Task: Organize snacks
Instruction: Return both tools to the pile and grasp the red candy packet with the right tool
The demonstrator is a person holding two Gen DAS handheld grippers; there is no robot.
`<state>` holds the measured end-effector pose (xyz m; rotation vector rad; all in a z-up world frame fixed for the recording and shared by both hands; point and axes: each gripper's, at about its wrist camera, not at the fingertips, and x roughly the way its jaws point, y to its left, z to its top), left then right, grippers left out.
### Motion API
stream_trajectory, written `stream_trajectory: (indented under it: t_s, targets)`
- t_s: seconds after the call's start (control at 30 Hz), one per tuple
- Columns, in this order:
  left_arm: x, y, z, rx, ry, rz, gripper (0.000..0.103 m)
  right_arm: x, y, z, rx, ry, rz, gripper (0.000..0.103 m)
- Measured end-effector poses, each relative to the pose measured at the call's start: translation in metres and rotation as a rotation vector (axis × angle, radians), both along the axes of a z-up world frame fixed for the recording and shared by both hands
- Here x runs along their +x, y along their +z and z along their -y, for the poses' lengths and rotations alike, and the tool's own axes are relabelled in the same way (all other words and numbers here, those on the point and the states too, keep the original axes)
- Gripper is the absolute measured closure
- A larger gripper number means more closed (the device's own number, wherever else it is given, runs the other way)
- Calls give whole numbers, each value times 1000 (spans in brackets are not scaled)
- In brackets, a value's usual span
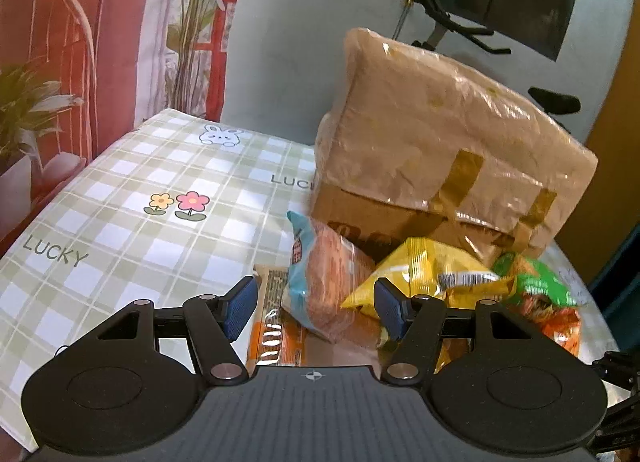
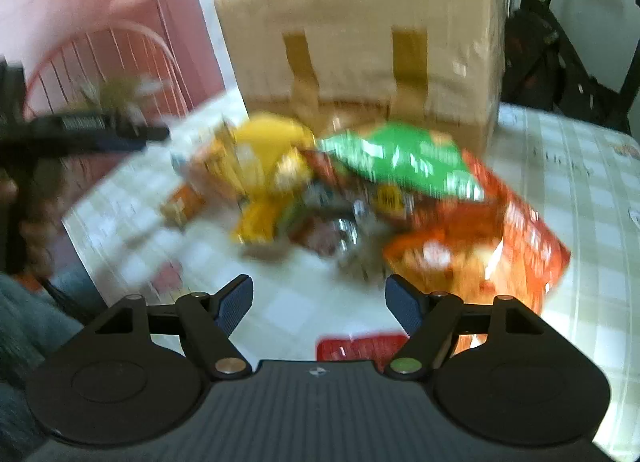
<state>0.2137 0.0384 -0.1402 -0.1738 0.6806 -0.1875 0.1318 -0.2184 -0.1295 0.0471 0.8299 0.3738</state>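
The left claw [image 1: 316, 308] is spread wide and grips nothing; between its blue pads [image 1: 240, 308] lies the near end of the snack heap, with a clear-wrapped bread pack with a blue edge [image 1: 326, 282] tilted up in the gap and a flat orange wafer pack [image 1: 276, 336] lying under it on the table [image 1: 120, 229]. Just beside the right pad sits a yellow chip bag [image 1: 432, 276], and past that a green-and-orange bag [image 1: 540, 294], all leaning against one another in front of a taped cardboard box wrapped in plastic film [image 1: 452, 149] that stands at the back. The right claw [image 2: 319, 304] is likewise released and empty, hovering over bare checked cloth short of the pile; its view is badly smeared, so only colours can be trusted there: the yellow bag [image 2: 272, 157], the green bag [image 2: 396, 157], a large orange-red bag [image 2: 500, 238] close to the right pad, and a red packet [image 2: 360, 348] near the claw's base. The left claw can also be made out at the left edge of that view [image 2: 100, 129]. My reading is that sorting has barely begun and no snack has been taken. The main risk is the overlap: closing on the bread pack may pinch the wafer pack or the yellow bag's corner with it, dragging the heap. Slick film could slip from the pads, and a hard squeeze would likely crush soft bread or chips.
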Motion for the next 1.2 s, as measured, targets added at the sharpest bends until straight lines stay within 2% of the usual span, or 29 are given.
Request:
stream_trajectory:
  t_s: [0.17,0.57,0.67,0.73,0.9,1.2]
  targets:
    - [-2,-5,1,-5,3,-33,36,-3,-14,-2,-100,-16,-52,27]
    - [0,-7,1,-8,13,-44,37,0,-37,-4,-142,-34,-146,28]
    - [0,-9,3,-3,6,-45,37,-1,-37,-3,-144,-36,-140,30]
    - [1,-10,4,4,-1,-45,37,0,-37,-3,-159,-40,-126,39]
    - [3,-12,2,0,4,-54,37,8,-37,-4,-142,-13,-106,44]
    - [3,-15,-4,-7,24,-67,37,43,-41,-33,-108,78,-49,49]
